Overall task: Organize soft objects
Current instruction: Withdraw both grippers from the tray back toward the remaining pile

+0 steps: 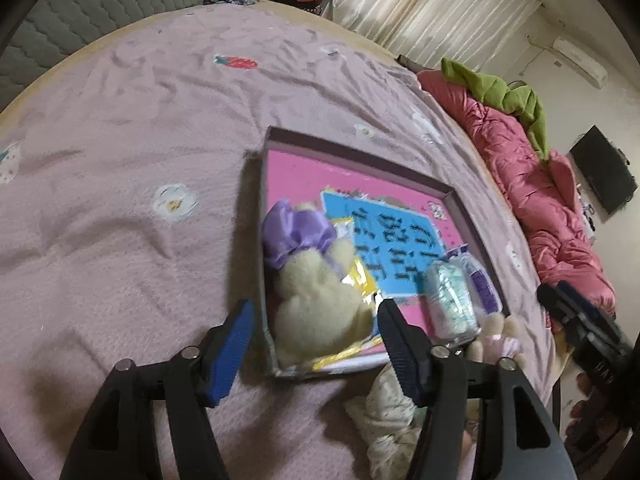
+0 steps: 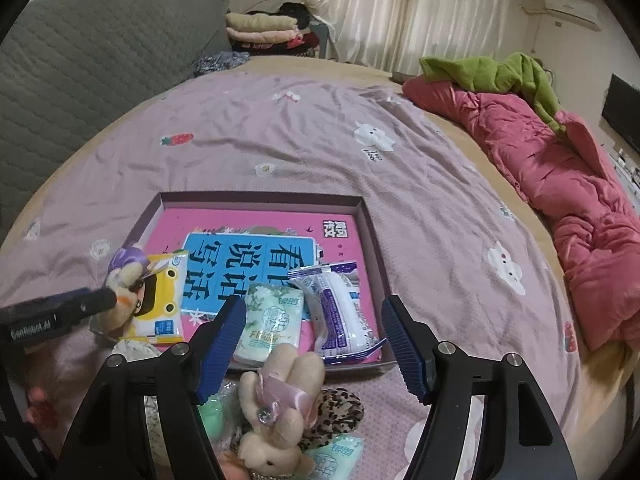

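A shallow box [image 1: 276,136] [image 2: 260,198] with a pink book inside lies on the bed. A cream plush with a purple bow [image 1: 316,296] [image 2: 124,276] rests in its near left corner on a yellow tissue pack [image 2: 160,300]. My left gripper [image 1: 316,332] is open around that plush, not gripping it. Two tissue packs [image 2: 272,320] [image 2: 344,312] [image 1: 452,300] lie in the box's near right part. My right gripper [image 2: 314,332] is open above a beige plush with a pink bow [image 2: 280,392] in front of the box.
The mauve blanket [image 2: 280,132] covers the bed. A pink quilt with a green cloth [image 2: 552,168] lies at the right. A leopard-print item [image 2: 340,408], a green soft thing [image 2: 210,408] and a small tissue pack [image 2: 336,456] sit near the beige plush. Folded bedding [image 2: 260,28] is at the far end.
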A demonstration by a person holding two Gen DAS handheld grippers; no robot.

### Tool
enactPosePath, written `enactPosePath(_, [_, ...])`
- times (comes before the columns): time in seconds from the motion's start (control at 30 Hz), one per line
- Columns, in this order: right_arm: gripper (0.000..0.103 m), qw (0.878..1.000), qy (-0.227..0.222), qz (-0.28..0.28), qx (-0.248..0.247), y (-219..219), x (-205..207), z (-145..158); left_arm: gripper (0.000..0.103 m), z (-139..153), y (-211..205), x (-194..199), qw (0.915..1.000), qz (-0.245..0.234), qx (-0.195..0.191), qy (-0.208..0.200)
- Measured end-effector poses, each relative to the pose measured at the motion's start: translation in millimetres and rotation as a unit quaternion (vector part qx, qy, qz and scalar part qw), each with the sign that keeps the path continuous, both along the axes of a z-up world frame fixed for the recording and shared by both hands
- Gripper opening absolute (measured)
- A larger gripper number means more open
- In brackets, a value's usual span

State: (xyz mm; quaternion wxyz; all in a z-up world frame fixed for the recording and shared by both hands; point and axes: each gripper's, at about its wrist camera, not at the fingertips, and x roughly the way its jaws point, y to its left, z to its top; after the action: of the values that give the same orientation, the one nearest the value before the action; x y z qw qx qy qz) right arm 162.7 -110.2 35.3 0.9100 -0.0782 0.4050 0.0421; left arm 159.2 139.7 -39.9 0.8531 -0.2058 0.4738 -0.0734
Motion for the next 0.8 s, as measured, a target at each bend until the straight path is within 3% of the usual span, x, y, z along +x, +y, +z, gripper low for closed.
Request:
enactPosePath(0.33, [0.073, 1.000, -0.010, -0.002, 0.023, -18, -9, 11, 0.064, 25, 5, -27, 0.9987, 0.035, 0.016, -0.033])
enactPosePath(0.8, [0.073, 0.998, -0.022, -0.014, 0.052, -42, -25, 21, 0.064, 52, -20, -53, 0.9988, 0.024, 0.021, -0.037])
